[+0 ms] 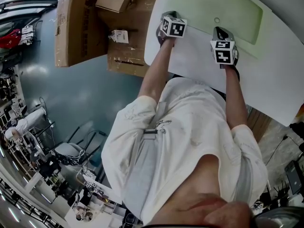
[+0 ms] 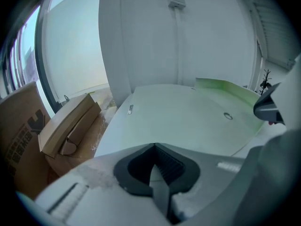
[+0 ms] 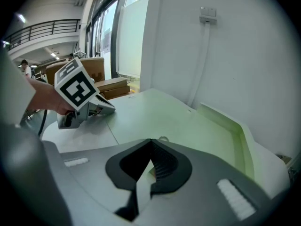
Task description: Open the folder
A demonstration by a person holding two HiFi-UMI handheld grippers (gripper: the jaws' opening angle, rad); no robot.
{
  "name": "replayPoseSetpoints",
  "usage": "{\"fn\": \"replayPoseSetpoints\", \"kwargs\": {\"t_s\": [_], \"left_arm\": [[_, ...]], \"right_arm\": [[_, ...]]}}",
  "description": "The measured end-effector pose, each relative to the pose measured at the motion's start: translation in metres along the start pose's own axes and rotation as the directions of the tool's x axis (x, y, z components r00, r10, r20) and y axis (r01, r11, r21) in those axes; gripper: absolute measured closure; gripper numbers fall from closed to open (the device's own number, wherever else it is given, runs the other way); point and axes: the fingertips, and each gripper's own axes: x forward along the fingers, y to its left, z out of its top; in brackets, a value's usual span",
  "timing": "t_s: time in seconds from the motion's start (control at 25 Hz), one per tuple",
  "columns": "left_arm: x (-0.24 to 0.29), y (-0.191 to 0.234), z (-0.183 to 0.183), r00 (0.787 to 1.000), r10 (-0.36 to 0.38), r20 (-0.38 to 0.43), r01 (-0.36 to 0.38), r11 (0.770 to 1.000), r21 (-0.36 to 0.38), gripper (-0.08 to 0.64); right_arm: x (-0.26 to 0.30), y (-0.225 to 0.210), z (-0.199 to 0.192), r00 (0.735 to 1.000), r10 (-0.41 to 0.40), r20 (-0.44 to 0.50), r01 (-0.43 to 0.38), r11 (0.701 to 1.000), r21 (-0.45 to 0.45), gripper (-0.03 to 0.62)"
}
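Observation:
A pale green folder [image 1: 228, 13] lies flat on the white table [image 1: 280, 84], its round clasp [image 1: 217, 20] facing up. My left gripper [image 1: 170, 18] sits at the folder's left near corner, jaws together. In the left gripper view its pads meet at the folder's near edge [image 2: 188, 117]; whether they pinch that edge I cannot tell. My right gripper [image 1: 219, 31] rests at the folder's near edge, just short of the clasp [image 3: 162, 139], with its jaws together too. A raised green rim [image 3: 244, 131] runs along the folder's right side. The left gripper [image 3: 80, 98] shows in the right gripper view.
Brown cardboard boxes [image 1: 76, 23] stand on the floor beside the table's left edge [image 1: 148, 42] and also show in the left gripper view [image 2: 70, 121]. A white wall with a socket and cable [image 3: 208, 13] rises just behind the table.

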Motion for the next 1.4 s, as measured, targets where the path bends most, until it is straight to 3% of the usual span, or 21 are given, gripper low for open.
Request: {"fn": "replayPoseSetpoints", "kwargs": {"t_s": [0.36, 0.6, 0.92, 1.4], "left_arm": [[0.000, -0.001, -0.001, 0.994, -0.083, -0.067, 0.077, 0.994, -0.077, 0.558], [0.000, -0.003, 0.000, 0.990, -0.111, -0.085, 0.107, 0.993, -0.048, 0.558], [-0.002, 0.000, 0.002, 0.997, -0.046, -0.069, 0.042, 0.997, -0.060, 0.558], [-0.026, -0.003, 0.019, 1.000, 0.015, 0.017, -0.014, 0.997, -0.075, 0.560]], "right_arm": [[-0.001, -0.001, 0.001, 1.000, -0.002, -0.001, 0.002, 1.000, -0.003, 0.591], [0.000, 0.000, 0.002, 1.000, -0.008, 0.003, 0.008, 1.000, -0.016, 0.591], [0.000, 0.001, 0.001, 0.999, 0.032, -0.008, -0.032, 0.998, 0.050, 0.591], [-0.009, -0.010, 0.002, 1.000, 0.010, 0.007, -0.010, 0.998, 0.069, 0.591]]}}
